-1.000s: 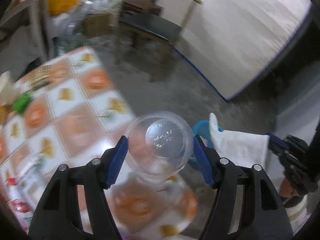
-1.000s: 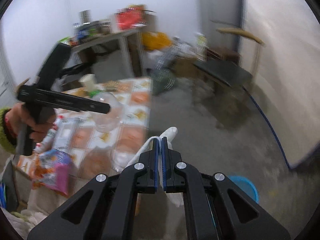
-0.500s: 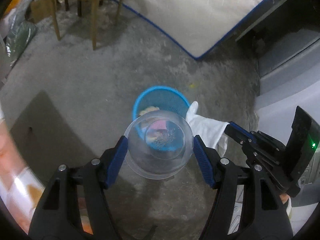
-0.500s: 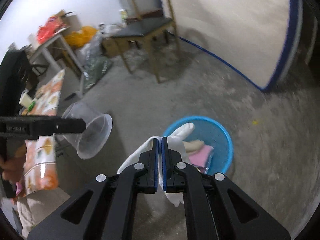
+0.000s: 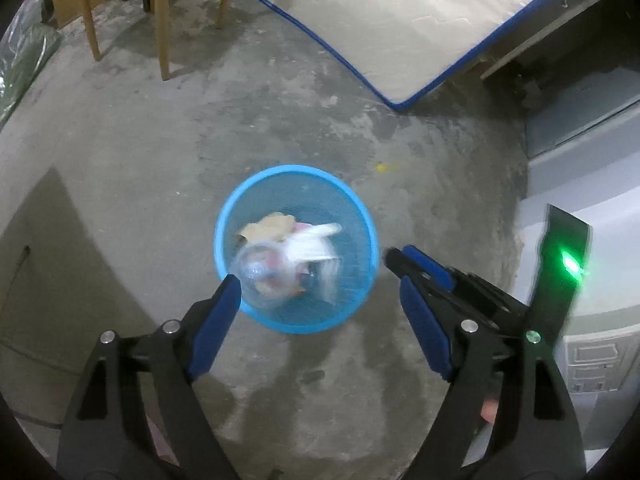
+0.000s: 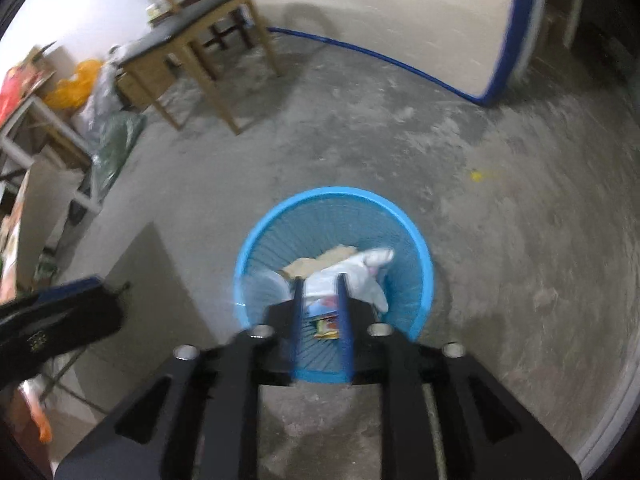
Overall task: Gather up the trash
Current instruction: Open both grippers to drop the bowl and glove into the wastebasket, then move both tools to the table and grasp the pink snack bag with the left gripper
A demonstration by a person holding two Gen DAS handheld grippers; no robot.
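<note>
Left gripper [image 5: 320, 312] jaws wide, just been opening, nothing between; clear cup [image 5: 266, 276] (blurred) inside blue basket [image 5: 362, 216]; right gripper [image 6: 322, 312] jaws slightly parted, just been opening; white tissue [image 6: 360, 270] loose in basket, on concrete floor [image 5: 160, 160].

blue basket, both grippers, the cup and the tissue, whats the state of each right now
blue basket: upright on the floor, partly filled with trash
clear plastic cup: released, blurred, dropping into the basket
white tissue: released, lying in the basket
left gripper: jaws just opened wide, nothing between them
right gripper: jaws just opened a little, nothing gripped
chair: standing on the floor
</note>
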